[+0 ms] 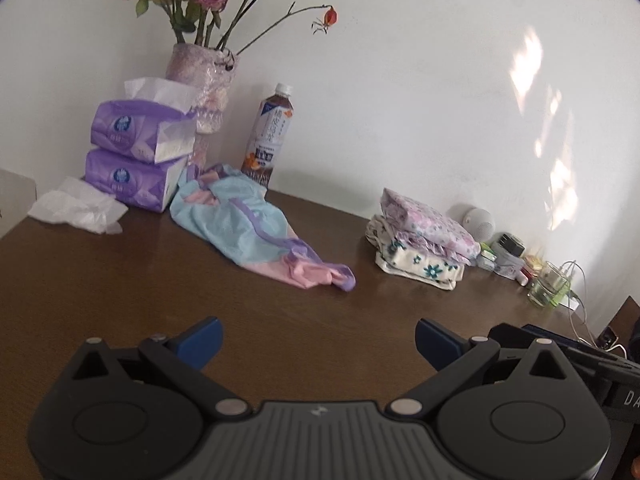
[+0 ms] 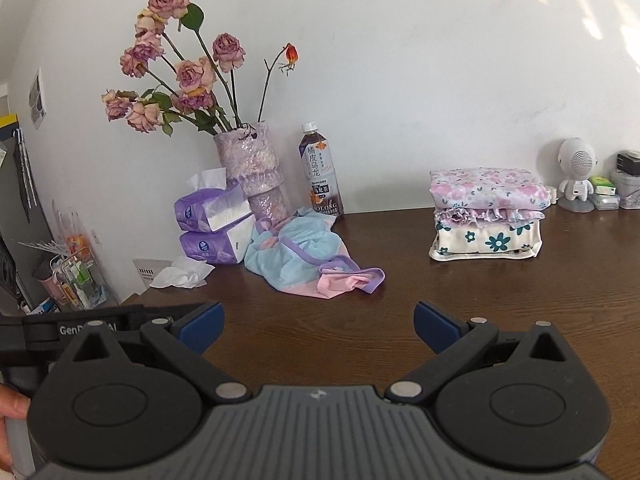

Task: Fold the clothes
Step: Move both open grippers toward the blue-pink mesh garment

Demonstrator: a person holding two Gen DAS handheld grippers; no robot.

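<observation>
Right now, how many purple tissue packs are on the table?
2. They sit stacked at the table's back left, beside the vase: the top pack is open, the bottom pack lies under it. More may be hidden behind.

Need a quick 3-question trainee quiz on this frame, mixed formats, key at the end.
1. True or false: the left gripper is shut on the crumpled garment.
2. How many items are in the folded stack? A) one B) three C) five
3. Fill in: the tea bottle stands directly right of the ____.

Key: 1 false, both it and the right gripper are open and empty; 2 B; 3 vase.
</observation>
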